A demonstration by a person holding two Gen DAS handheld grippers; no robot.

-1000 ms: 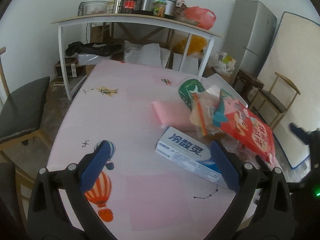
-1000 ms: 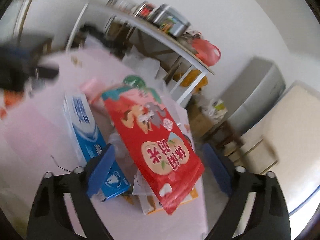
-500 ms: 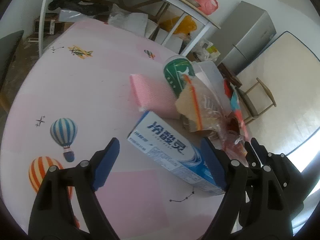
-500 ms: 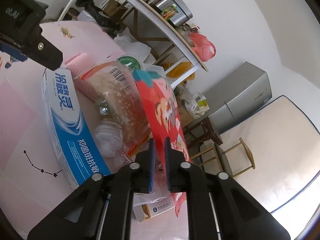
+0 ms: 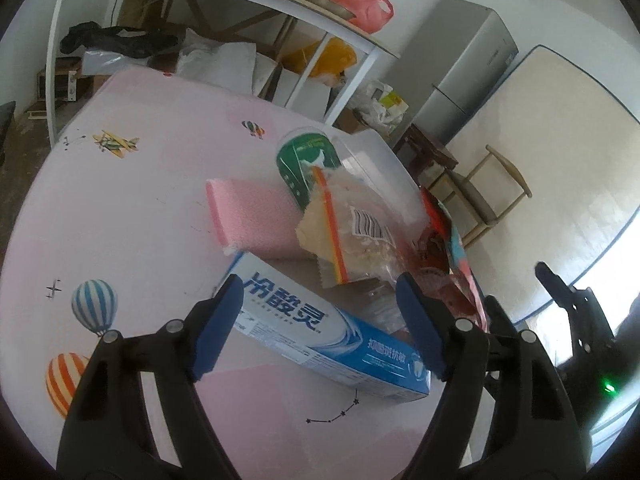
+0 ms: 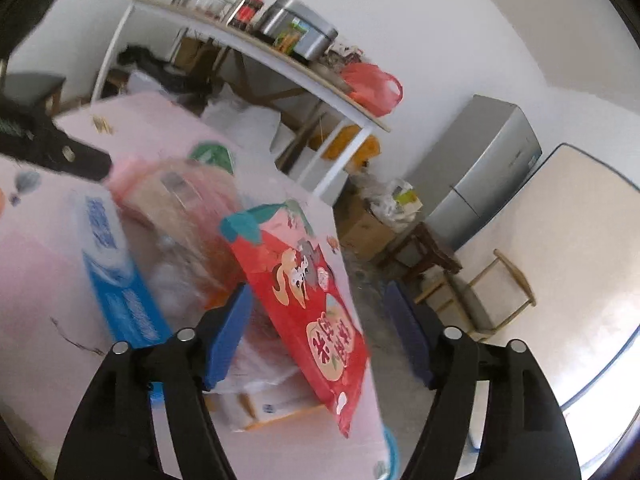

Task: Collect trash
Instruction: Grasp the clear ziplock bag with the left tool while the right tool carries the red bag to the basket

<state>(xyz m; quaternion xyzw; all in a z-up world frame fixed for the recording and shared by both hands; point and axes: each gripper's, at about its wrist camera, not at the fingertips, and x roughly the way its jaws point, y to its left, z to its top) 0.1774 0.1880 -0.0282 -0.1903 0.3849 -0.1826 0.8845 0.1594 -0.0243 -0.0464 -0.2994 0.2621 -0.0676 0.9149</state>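
Pink cloth printed with balloons and planes is covering the desk (image 5: 132, 208), and the trash is lying heaped on it with the blue-and-white toothpaste box (image 5: 320, 328) as the nearest piece; behind that box a pink sponge-like pad (image 5: 252, 216) is lying flat, touching it; just beyond the pad a green-labelled cup (image 5: 304, 164) is lying on its side; a clear zip bag (image 5: 352, 236) with an orange seal strip is resting across the far side of the box, holding pale crumbly pieces inside; beside the bag, away from the pad, a red snack packet (image 6: 312, 304) is leaning tilted over crumpled clear plastic and a small white-and-orange carton (image 6: 268, 404); what the carton holds cannot be told.

The left claw (image 5: 320, 328) is hanging released, its blue pads spread wide either side of the toothpaste box without touching it; the right claw (image 6: 320, 340) is likewise standing released, its blue pads apart with the lower end of the red packet between them, and contact cannot be told through the blur.
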